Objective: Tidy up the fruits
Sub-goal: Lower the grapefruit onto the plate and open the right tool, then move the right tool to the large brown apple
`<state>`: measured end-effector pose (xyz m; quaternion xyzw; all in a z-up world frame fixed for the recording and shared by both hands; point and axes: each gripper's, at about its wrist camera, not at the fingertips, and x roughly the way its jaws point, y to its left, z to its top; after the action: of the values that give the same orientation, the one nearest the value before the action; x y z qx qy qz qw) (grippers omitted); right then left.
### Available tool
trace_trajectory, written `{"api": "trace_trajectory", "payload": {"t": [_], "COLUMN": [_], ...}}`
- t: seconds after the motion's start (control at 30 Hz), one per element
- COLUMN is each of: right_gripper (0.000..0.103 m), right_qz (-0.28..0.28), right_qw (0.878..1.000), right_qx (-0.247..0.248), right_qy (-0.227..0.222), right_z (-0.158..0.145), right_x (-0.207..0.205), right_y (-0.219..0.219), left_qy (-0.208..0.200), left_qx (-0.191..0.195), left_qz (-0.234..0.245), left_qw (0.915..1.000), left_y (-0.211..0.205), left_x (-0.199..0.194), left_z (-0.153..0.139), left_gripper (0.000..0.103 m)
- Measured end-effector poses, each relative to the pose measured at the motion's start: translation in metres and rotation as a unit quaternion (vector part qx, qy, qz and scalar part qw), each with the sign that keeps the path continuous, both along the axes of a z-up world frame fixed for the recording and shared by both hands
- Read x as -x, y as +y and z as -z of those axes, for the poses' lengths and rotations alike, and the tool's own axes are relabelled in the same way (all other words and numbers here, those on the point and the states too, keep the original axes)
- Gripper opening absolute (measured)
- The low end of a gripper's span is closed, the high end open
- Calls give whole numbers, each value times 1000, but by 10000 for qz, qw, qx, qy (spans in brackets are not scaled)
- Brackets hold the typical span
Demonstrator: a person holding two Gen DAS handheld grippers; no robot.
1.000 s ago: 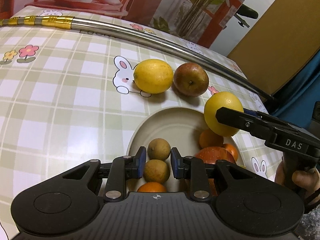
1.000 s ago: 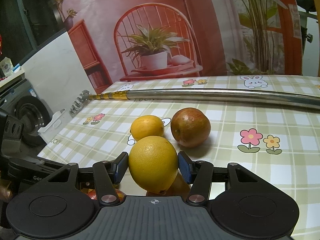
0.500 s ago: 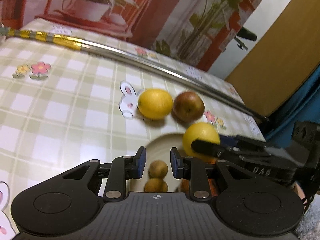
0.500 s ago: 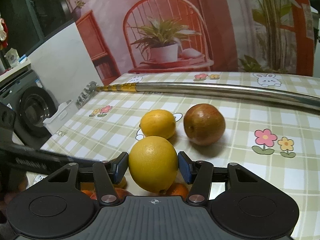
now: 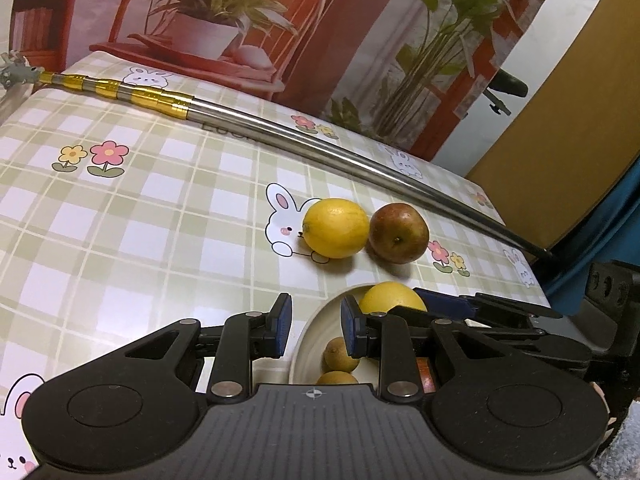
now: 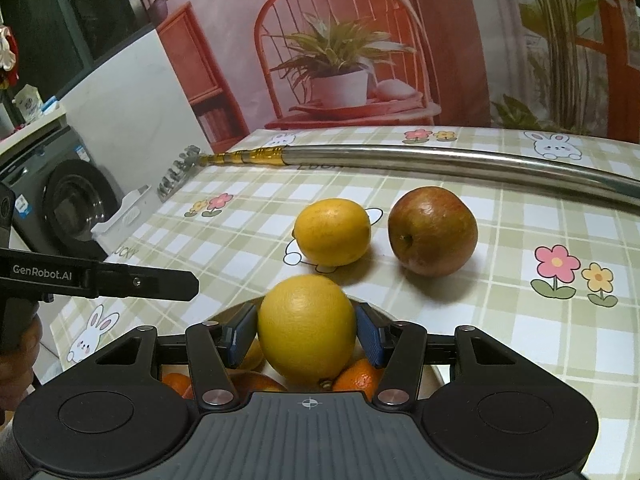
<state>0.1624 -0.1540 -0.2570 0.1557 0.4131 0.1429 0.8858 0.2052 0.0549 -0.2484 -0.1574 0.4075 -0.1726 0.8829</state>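
My right gripper (image 6: 307, 336) is shut on a big yellow citrus fruit (image 6: 306, 326), its blue pads pressing both sides while the jaws are closing. It holds the fruit (image 5: 390, 298) low over the far rim of a white bowl (image 5: 298, 354). The bowl contains small brown fruits (image 5: 340, 354) and oranges (image 6: 356, 376). My left gripper (image 5: 314, 328) is at the bowl's left rim, shut to a narrow gap with nothing in it. A lemon (image 5: 335, 228) and a red-brown apple (image 5: 398, 232) lie side by side on the checked tablecloth beyond the bowl.
A long steel pole with a gold end (image 5: 320, 140) lies across the table behind the fruits. The table's left edge drops off toward a washing machine (image 6: 76, 204). A hand (image 6: 16, 344) grips the left gripper's handle at the left.
The right gripper has sunk with the yellow fruit toward the bowl. The left gripper has lifted and drawn back, so the bowl now sits lower in its view.
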Motion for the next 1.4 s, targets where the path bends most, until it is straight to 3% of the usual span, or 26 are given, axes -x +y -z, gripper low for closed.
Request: {"api": "trace_trajectory", "payload": {"t": [0.87,1.03,1.27,1.4], "right_gripper": [45,46,55,58], "right_qz": [387,570,634,652], "right_qw": [9991,9976,9931,9917], "right_qx": [88,290,871,985], "right_qy": [-151,-256,-471,-509], "right_z": [-14,-20,-26,-24], "right_x": [21,20,15,10], "right_y": [-15,-23,-26,-29], "left_qy": [14,-14,-24,-67], "left_qx": [-288,-366,-521,-604], "left_qz": [-63,-117,-217,-318], "left_qw": [9996,9993,9984,9976], "left_y": [-4,-3,-3,-2], "left_x": [0,0,0,0], "left_z": [0,-3,-4,-5], "left_gripper": [29,29,30,45]}}
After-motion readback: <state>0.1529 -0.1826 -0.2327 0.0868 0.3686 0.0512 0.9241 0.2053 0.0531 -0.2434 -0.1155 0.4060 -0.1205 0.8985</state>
